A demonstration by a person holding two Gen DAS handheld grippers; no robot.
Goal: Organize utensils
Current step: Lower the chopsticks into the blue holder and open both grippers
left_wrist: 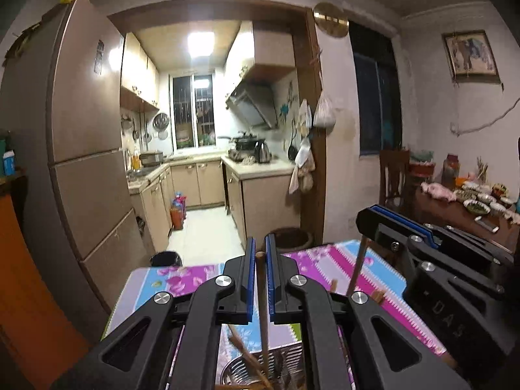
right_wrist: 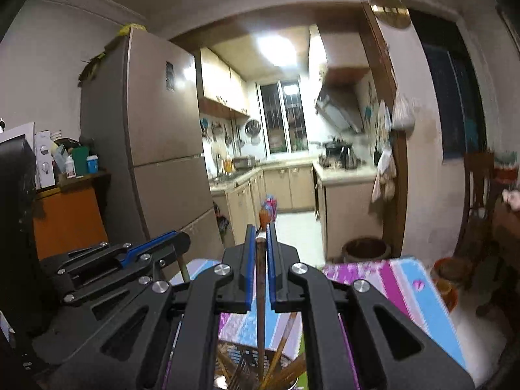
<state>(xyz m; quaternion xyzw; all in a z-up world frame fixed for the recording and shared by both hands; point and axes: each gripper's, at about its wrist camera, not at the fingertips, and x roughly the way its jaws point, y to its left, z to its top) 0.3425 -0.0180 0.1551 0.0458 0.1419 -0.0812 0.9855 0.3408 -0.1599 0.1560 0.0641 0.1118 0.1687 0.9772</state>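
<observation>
At the bottom of the left wrist view, the left hand-held gripper (left_wrist: pixel 260 253) has its blue pads pressed together on a thin brown chopstick (left_wrist: pixel 262 292), which stands nearly upright between them. Its lower end goes down into a metal holder (left_wrist: pixel 286 364) just below, where more chopsticks lean. The right hand-held gripper (right_wrist: pixel 261 243) is also clamped on a chopstick of its own (right_wrist: pixel 260 292), dark brown and upright, above the same perforated holder (right_wrist: pixel 247 357); this view is a little blurred, so I cannot tell if the stick touches the holder's bottom. In the left view the right hand-held gripper (left_wrist: pixel 370 217) is seen from the side, just beside the left one, with its stick hanging under it. The holder stands on the desk (left_wrist: pixel 325 260), which carries a cloth with pink, blue and purple flowers. Behind the desk, a brown jar (left_wrist: pixel 289 237) sits on the floor by the door frame. On the left is a tall fridge (left_wrist: pixel 84 130). Farther away, the kitchen opens, with cabinets (left_wrist: pixel 201 178), a range hood (left_wrist: pixel 250 100), a kettle (left_wrist: pixel 261 151) and a barred window (left_wrist: pixel 193 110).
</observation>
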